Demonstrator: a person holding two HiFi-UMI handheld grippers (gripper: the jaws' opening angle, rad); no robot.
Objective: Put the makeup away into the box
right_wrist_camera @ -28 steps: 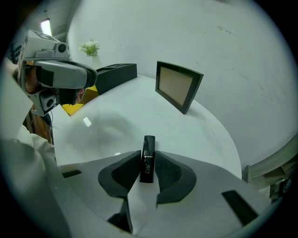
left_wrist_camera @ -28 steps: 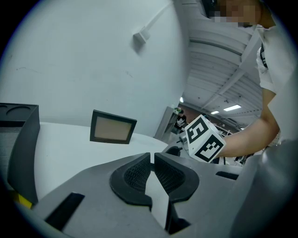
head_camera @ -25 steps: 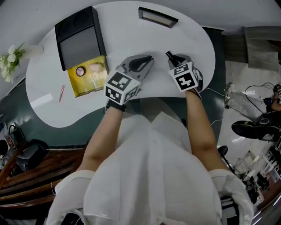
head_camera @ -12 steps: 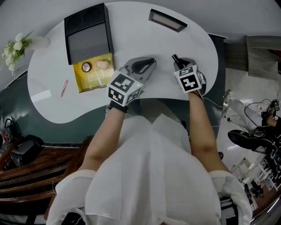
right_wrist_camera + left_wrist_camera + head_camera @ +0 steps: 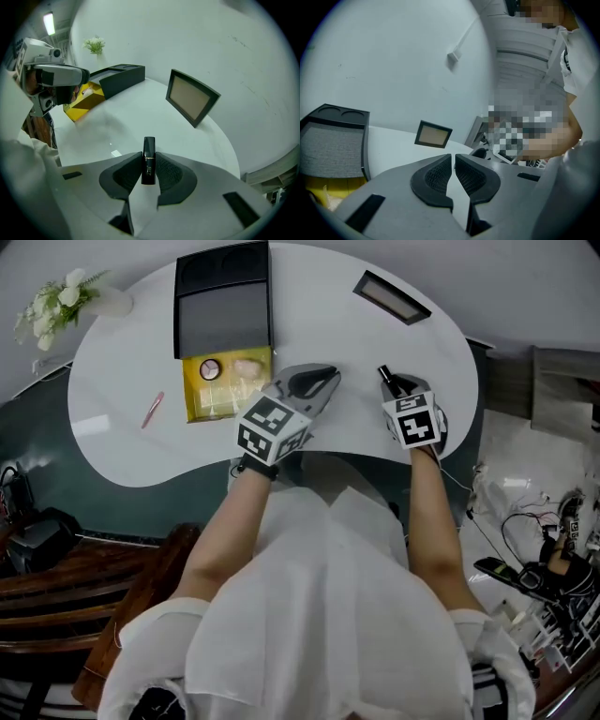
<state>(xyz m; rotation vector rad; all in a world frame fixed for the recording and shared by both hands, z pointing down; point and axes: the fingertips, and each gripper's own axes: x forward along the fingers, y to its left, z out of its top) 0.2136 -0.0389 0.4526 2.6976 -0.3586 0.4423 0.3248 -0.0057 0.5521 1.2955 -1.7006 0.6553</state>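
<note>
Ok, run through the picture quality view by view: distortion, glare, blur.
Head view: the wide lens bows the edge of the white table, and the light is even and soft. Left gripper view: dim, dark rounded corners, a mosaic patch on the right, the left hand-held gripper sharp. Right gripper view: strong fisheye bend, a bright ceiling lamp glaring at top left, the lipstick crisp.

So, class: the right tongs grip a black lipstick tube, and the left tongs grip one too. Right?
No: the left tongs are shut on nothing, as the left gripper view shows. The right tongs do grip the black lipstick tube.
</note>
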